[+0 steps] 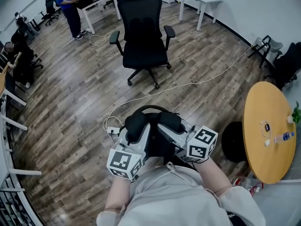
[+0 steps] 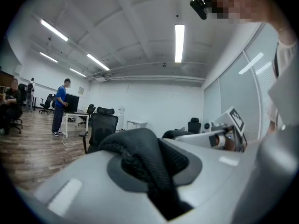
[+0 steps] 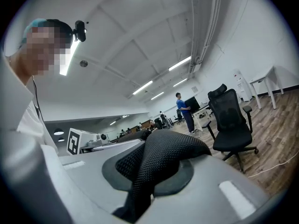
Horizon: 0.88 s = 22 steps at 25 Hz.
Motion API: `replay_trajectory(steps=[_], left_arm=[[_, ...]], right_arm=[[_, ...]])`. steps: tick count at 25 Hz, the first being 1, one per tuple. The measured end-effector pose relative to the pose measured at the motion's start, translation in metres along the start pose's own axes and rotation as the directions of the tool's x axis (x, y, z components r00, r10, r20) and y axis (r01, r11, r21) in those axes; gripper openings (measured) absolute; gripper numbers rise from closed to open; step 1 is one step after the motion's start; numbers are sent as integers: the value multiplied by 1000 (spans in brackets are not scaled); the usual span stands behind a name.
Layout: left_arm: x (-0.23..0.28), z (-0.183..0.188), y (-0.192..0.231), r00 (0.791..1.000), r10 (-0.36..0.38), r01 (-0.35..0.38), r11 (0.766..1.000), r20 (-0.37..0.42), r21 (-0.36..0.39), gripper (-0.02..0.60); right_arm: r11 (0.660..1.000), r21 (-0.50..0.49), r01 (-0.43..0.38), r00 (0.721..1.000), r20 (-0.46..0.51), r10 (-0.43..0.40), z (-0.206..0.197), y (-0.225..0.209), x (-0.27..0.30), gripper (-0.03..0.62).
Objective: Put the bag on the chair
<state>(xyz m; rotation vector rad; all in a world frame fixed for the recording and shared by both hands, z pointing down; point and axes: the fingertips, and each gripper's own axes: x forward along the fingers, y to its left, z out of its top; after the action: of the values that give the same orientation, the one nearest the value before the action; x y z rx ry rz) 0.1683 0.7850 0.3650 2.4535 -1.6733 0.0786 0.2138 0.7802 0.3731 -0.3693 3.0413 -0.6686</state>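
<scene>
Close against the person's body, left claw (image 1: 135,128) and right claw (image 1: 170,125) each pinch a black mesh strap (image 2: 140,157), likely sharing the weight of the bag (image 1: 157,147) for carrying; the chair (image 1: 143,46) stands well ahead.

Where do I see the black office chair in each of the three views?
Head view: the black office chair top centre, on the wooden floor.
Left gripper view: the chair left of centre, behind the bag strap.
Right gripper view: the chair at the right side.
Shared landmark: the person in blue at a desk, beyond the chair.
</scene>
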Motion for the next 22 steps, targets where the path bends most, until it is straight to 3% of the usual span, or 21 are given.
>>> replay_trajectory(steps=[7, 22], left_arm=[[66, 0, 40, 998, 58, -58, 998, -27, -10, 72], [282, 35, 117, 992, 123, -124, 991, -24, -43, 72]], right_arm=[[998, 30, -52, 998, -17, 52, 20, -70, 32, 46], [992, 49, -118, 991, -59, 121, 115, -271, 73, 47]])
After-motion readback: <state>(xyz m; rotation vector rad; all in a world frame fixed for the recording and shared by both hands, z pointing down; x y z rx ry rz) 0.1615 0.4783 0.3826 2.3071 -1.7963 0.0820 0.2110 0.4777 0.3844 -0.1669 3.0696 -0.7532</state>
